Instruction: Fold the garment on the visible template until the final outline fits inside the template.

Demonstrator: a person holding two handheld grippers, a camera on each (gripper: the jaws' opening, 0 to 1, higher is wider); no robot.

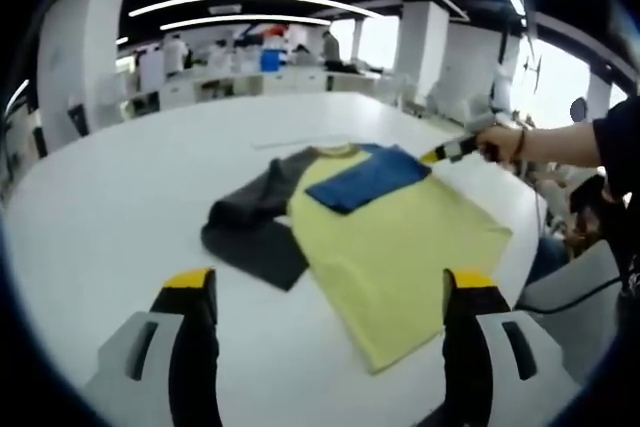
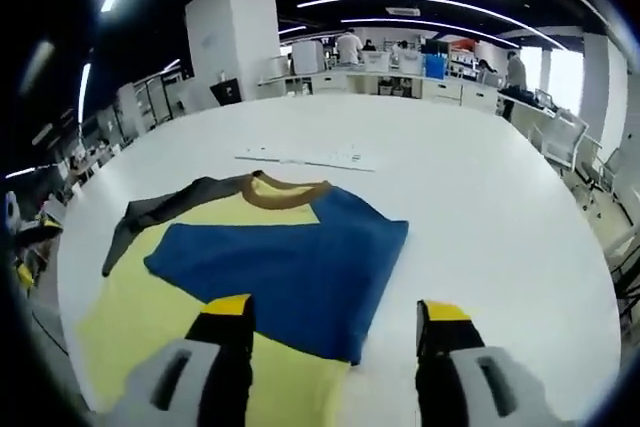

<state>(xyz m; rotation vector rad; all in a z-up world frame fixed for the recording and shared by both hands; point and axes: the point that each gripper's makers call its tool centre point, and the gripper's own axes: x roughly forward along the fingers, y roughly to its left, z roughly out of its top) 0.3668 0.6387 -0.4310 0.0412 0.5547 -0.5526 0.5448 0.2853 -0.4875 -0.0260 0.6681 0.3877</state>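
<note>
A yellow T-shirt (image 1: 400,247) lies flat on the white table (image 1: 120,207), its brown collar (image 1: 335,150) at the far end. Its blue sleeve (image 1: 370,179) is folded in over the chest, and the dark grey sleeve (image 1: 255,232) spreads out to the left, rumpled. My left gripper (image 1: 330,292) is open, hovering short of the shirt's near hem. A hand carries my right gripper (image 1: 447,153) in beside the blue sleeve. In the right gripper view, the right gripper (image 2: 335,315) stands open over the edge of the blue sleeve (image 2: 290,257), with the collar (image 2: 285,192) and grey sleeve (image 2: 150,212) beyond it.
A thin pale strip (image 2: 305,159) lies on the table just past the collar. The person's arm (image 1: 560,142) reaches in from the right. A cable (image 1: 570,292) hangs off the table's right edge. Desks, white pillars and people stand far behind.
</note>
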